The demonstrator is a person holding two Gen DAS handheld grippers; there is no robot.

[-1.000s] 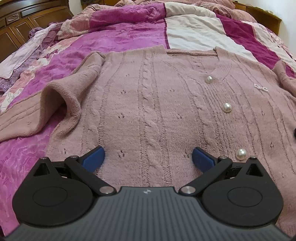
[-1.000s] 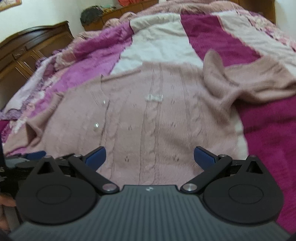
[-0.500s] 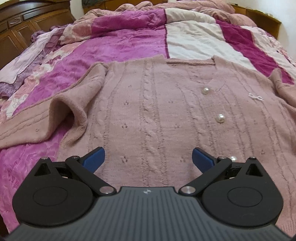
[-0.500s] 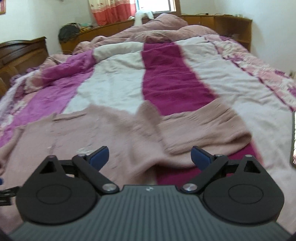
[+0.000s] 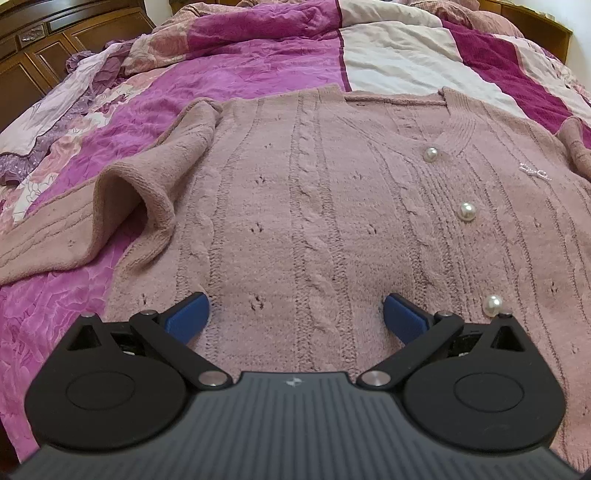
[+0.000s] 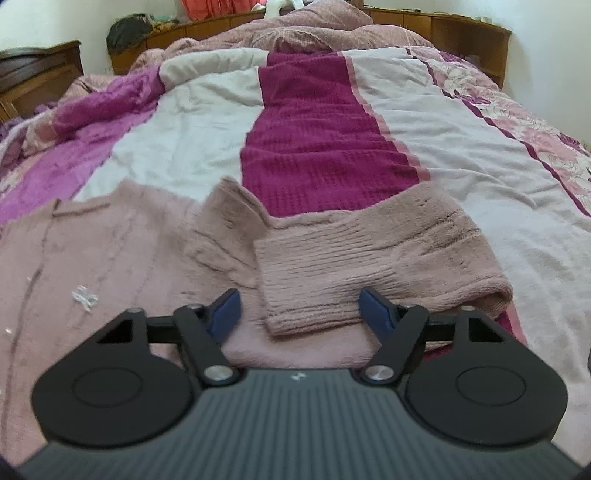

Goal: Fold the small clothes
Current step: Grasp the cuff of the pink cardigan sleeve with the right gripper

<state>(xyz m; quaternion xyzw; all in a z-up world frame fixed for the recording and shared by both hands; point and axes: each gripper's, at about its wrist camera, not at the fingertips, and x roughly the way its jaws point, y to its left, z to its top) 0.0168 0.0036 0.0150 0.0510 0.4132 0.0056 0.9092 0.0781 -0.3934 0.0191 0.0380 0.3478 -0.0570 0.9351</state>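
A dusty-pink cable-knit cardigan [image 5: 332, 206] with pearl buttons [image 5: 467, 211] lies flat on the bed, neckline away from me. Its one sleeve [image 5: 122, 206] is bunched at the left. My left gripper [image 5: 295, 317] hovers open over the cardigan's lower front, nothing between its fingers. In the right wrist view the other sleeve [image 6: 369, 258] lies folded across the bedspread, its ribbed cuff end between the blue pads of my right gripper [image 6: 299, 310]. The right jaws are closing, and gaps still show between pads and cuff.
The bed carries a patchwork spread of magenta [image 6: 317, 140], white [image 6: 184, 144] and floral panels. Dark wooden cabinets [image 5: 44, 40] stand at the left; a wooden headboard shelf [image 6: 461, 33] runs along the far end. A crumpled pink blanket [image 6: 314, 33] lies by the headboard.
The right gripper has swung rightward from the cardigan's body to the sleeve cuff and its jaws have narrowed around it. The left gripper has barely shifted over the cardigan's front.
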